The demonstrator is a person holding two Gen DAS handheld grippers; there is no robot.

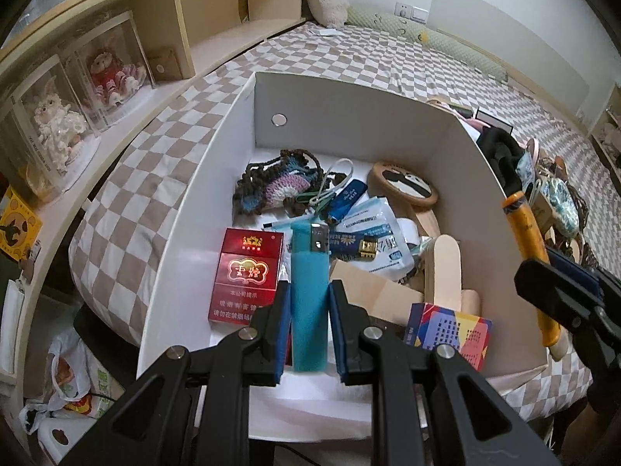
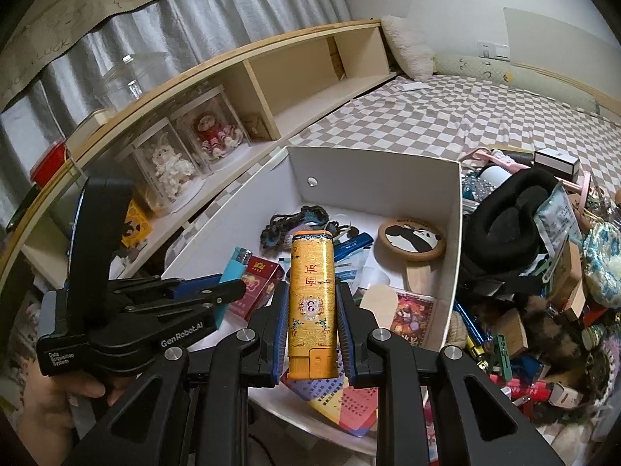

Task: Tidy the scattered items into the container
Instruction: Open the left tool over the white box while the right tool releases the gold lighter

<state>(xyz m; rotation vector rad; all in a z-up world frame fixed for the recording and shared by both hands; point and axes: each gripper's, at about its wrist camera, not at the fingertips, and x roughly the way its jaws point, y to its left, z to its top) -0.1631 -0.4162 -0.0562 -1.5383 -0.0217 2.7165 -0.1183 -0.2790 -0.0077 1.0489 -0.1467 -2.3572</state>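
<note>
So both grippers hover over the white box (image 1: 186, 209): left gripper (image 1: 309, 303) pinches a teal lighter (image 1: 308, 291), right gripper (image 2: 312, 318) clamps an orange lighter (image 2: 312, 303).

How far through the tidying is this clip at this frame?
Partway. Already in the white box: red cigarette pack, crochet pouch, panda mirror. In hand above the box: left gripper grips a teal lighter, right gripper an orange lighter. Left: the clutter pile beside the box.
</note>
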